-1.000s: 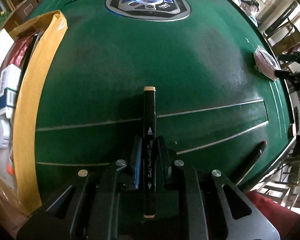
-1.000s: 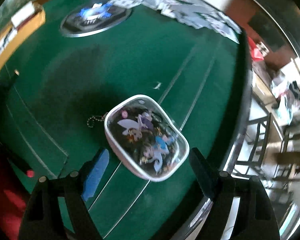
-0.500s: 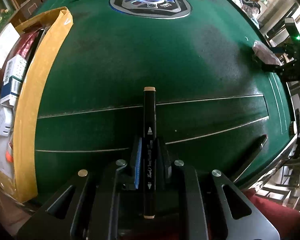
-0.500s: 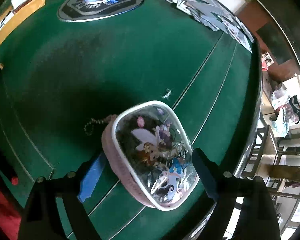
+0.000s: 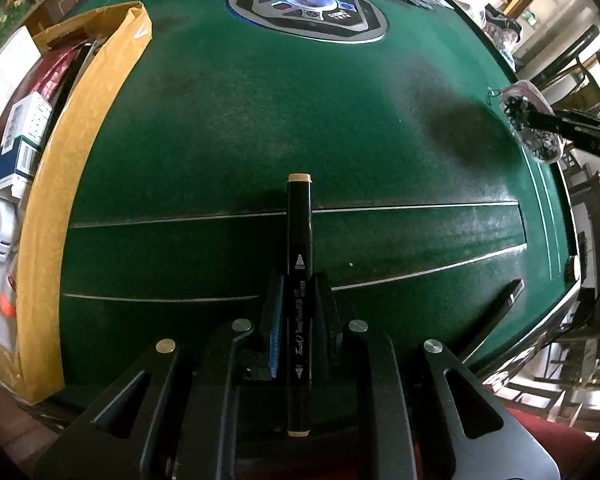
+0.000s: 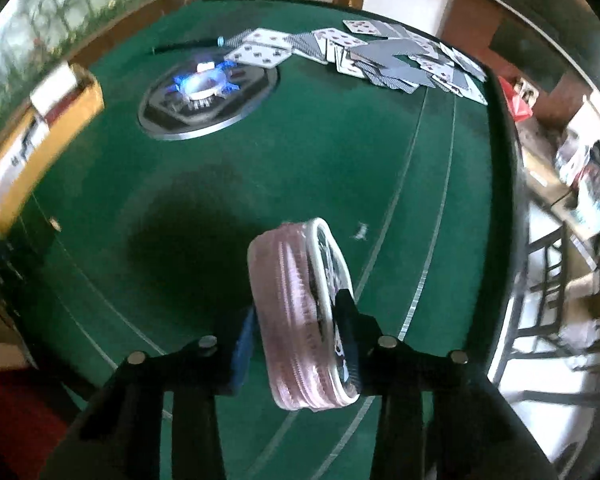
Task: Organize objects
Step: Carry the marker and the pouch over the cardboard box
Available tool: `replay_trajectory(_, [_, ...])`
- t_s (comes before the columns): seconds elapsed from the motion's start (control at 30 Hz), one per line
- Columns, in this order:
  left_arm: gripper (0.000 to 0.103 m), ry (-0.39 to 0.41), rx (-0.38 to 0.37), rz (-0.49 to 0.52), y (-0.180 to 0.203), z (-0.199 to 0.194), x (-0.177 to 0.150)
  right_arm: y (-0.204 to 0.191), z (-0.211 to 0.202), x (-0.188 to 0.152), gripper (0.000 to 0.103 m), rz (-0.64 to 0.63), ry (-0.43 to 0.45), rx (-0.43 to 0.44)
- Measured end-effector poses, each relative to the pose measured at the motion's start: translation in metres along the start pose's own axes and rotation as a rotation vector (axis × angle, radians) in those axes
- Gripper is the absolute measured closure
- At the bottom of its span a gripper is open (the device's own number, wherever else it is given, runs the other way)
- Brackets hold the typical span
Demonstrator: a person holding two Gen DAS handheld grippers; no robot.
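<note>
Two tongs were loaded above green table (image 5: pixel 236 128). Left tongs (image 5: pixel 298 312) clamped black marker (image 5: pixel 299 264) mid-barrel, tip pointing ahead and down, likely so it could drop lengthwise into cardboard box (image 5: pixel 100 92) off to their left. Right tongs (image 6: pixel 300 320) had just been closing, pads now pinching pink pouch (image 6: pixel 296 320) on edge, clear of felt, probably for carrying. Playing cards (image 6: pixel 380 60) lay scattered far ahead of right tongs, untouched.
</note>
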State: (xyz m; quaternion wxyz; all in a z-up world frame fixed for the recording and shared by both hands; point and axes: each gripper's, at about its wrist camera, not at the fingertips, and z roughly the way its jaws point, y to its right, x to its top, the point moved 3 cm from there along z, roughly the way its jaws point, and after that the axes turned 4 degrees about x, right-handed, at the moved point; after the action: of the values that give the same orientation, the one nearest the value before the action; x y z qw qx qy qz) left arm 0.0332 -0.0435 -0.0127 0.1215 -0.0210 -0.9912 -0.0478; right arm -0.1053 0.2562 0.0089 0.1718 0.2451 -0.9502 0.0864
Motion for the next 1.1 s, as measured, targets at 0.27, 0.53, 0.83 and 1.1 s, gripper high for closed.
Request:
replay_trajectory(0.27, [0.089, 0.002, -0.024, -0.023, -0.005, -0.003, -0.003, 0.002, -0.003, 0.014, 0.072, 0.184, 0.030, 0.192])
replay_trajectory(0.53, [0.089, 0.001, 0.022, 0.020, 0.002, -0.002, 0.000, 0.004, 0.022, 0.006, 0.073, 0.179, -0.014, 0.080])
replay_trajectory(0.83, [0.089, 0.028, 0.014, 0.042, 0.004, -0.002, 0.001, -0.010, 0.008, 0.001, 0.076, 0.282, 0.073, 0.112])
replay_trajectory(1.1, [0.089, 0.038, -0.072, 0.018, -0.010, -0.008, 0.008, -0.059, -0.011, 0.002, 0.076, 0.360, 0.130, 0.202])
